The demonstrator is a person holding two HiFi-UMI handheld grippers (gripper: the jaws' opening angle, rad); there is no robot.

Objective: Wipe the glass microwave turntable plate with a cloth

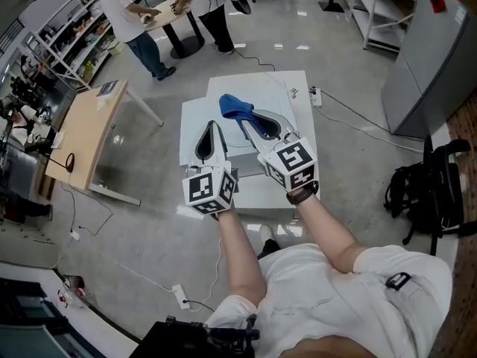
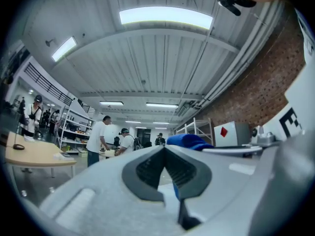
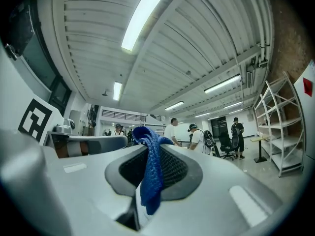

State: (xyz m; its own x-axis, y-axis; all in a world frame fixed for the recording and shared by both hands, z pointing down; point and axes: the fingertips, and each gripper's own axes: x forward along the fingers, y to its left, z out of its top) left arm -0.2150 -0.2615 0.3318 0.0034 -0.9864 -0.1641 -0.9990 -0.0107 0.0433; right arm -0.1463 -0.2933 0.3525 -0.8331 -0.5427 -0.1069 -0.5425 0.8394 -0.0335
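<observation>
My right gripper point(image 1: 240, 116) is shut on a blue cloth point(image 1: 237, 106), which sticks out past its tips above the white table point(image 1: 298, 95). In the right gripper view the blue cloth point(image 3: 150, 171) hangs pinched between the closed jaws of the right gripper point(image 3: 147, 149). Beside it, my left gripper point(image 1: 212, 127) is shut with nothing in it; the left gripper point(image 2: 164, 150) shows its pads meeting, with the blue cloth point(image 2: 189, 141) just to its right. Both gripper views tilt up at the ceiling. I cannot make out a glass turntable plate in any view.
A wooden table point(image 1: 82, 129) stands at the left. Two people point(image 1: 138, 21) work at a round table far back. A grey cabinet point(image 1: 428, 58) and a black backpack point(image 1: 425, 192) are at the right. A power strip point(image 1: 181, 297) and cables lie on the floor.
</observation>
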